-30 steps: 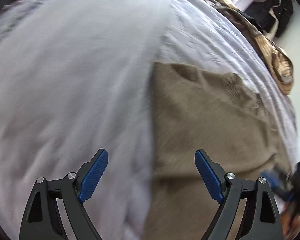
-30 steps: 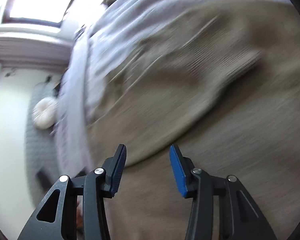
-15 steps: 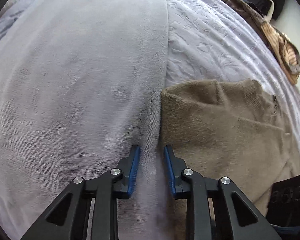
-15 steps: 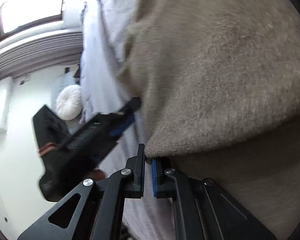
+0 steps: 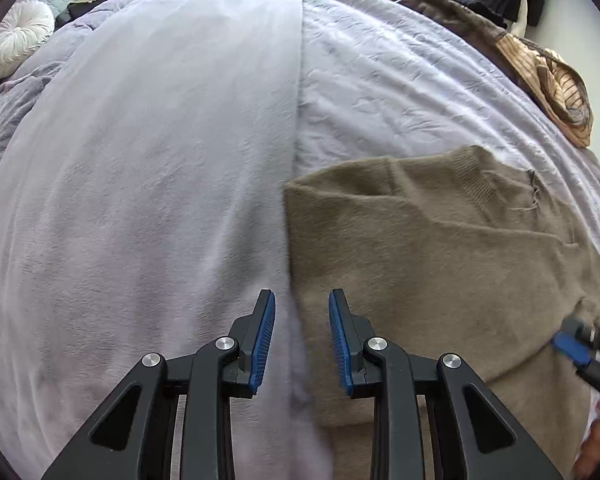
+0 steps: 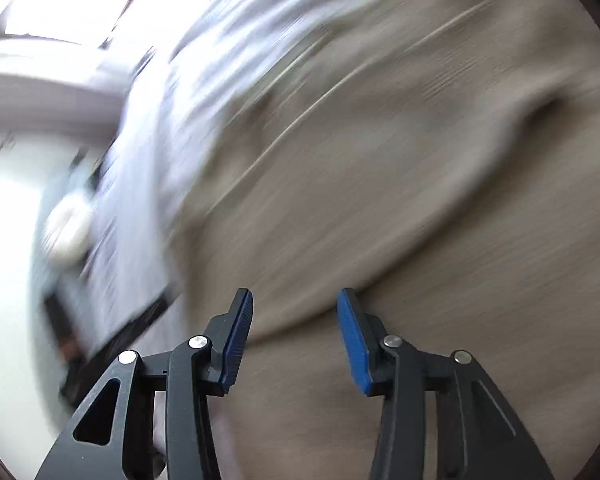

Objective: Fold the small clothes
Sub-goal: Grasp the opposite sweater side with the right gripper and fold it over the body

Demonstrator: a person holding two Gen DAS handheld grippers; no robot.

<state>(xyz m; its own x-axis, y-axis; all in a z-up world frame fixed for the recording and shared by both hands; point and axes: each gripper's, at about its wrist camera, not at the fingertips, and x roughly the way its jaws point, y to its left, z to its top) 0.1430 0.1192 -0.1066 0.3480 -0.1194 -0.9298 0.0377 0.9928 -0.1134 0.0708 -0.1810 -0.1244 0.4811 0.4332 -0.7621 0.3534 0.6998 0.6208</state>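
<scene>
At the far left of the left wrist view sits a round white pleated cushion, well off the work area, beside the rumpled lilac-grey fleece blanket that covers the bed. Your left gripper hovers over the blanket's seam with its jaws a little apart and nothing pinched: the left edge of the fuzzy olive-brown knitted sweater runs between the blue pads, but they do not press it. The sweater lies flat on the bed to the right of centre, one side panel already turned in over the body, ribbed neckline towards the far end. So one fold looks done; the other side and the final doubling appear still ahead.

Further right, your right gripper is over the sweater in a blurred view, its jaws opening and empty.

Beyond, a heap of brown and striped garments lies along the bed's right edge, apart from the sweater. Nothing blocks your next fold.
</scene>
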